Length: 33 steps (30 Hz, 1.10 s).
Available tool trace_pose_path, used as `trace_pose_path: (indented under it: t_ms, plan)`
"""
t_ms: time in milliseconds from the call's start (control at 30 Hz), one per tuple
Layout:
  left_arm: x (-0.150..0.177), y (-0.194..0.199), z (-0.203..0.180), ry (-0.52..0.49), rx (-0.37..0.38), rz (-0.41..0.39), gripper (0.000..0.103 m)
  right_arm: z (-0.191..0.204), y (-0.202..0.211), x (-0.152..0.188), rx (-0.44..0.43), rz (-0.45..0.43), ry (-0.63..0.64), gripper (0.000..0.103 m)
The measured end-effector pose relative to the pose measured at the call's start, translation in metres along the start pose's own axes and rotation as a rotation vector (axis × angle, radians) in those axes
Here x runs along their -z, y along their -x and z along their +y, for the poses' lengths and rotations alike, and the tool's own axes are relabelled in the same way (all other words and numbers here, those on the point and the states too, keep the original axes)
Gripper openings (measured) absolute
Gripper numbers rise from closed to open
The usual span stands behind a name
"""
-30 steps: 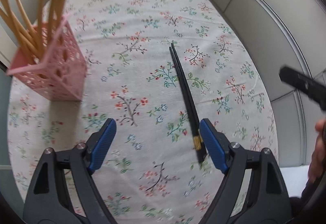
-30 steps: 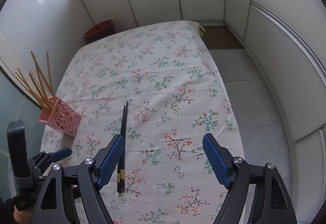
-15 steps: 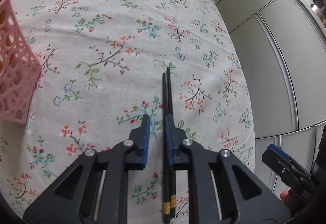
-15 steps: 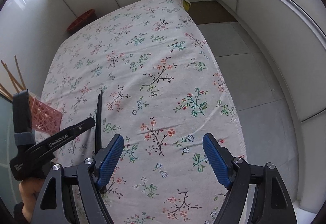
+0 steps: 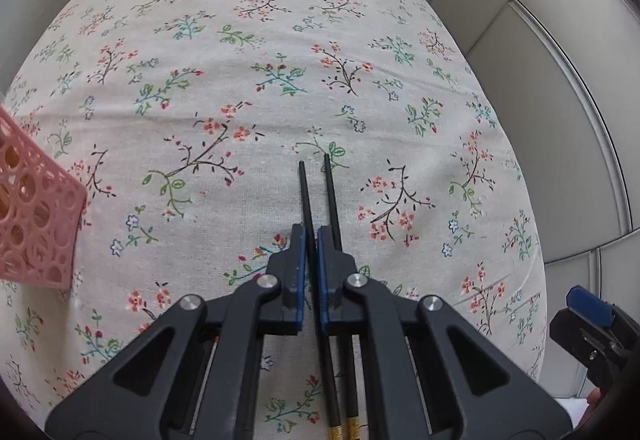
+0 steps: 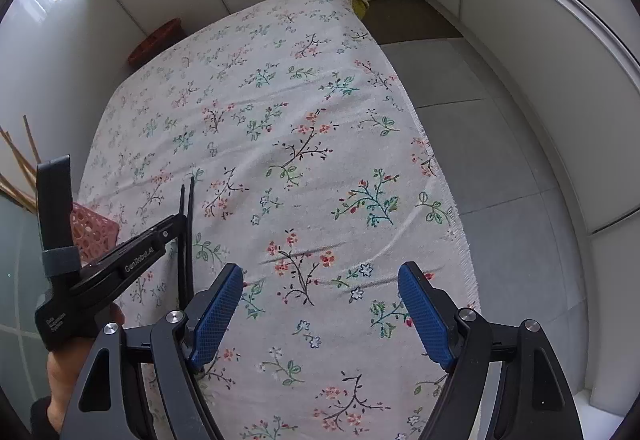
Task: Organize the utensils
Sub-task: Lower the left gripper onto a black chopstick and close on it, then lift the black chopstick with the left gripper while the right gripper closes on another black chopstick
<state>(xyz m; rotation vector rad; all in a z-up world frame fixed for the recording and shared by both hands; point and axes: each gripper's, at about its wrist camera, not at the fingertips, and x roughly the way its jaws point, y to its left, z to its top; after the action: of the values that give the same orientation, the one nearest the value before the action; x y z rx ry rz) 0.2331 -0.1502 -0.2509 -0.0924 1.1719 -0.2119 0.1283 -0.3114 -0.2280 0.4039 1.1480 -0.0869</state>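
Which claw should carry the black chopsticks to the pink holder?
Left. The left claw is shut on one of the black chopsticks, beside the pink holder; the right claw hangs open, empty.

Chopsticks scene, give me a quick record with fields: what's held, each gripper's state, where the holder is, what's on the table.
left gripper: jaws shut on one black chopstick
second chopstick: beside the jaws, outside them
right gripper: jaws open, nothing between them
pink holder: on the table's left edge, wooden chopsticks in it
table: floral cloth
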Motion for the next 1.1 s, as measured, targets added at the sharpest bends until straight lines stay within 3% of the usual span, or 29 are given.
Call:
trace_pose_path:
  t_ms: [333,600,900,1100]
  plan:
    - [0.017,0.049,0.01,-0.095,0.034,-0.04,0.005,0.01,-0.001,0.001,0.007,0.004,0.017,0.081]
    - [0.035,0.113,0.026,-0.172,0.068,-0.162,0.005,0.031,-0.004,0.002,0.007,0.005,0.046,0.081]
    - [0.049,0.177,0.066,-0.147,0.099,-0.292,0.005,0.067,-0.018,0.002,0.014,0.019,0.097,0.081]
    - [0.053,0.198,0.094,-0.123,0.1,-0.335,0.005,0.098,-0.036,0.002,0.029,0.032,0.16,0.081]
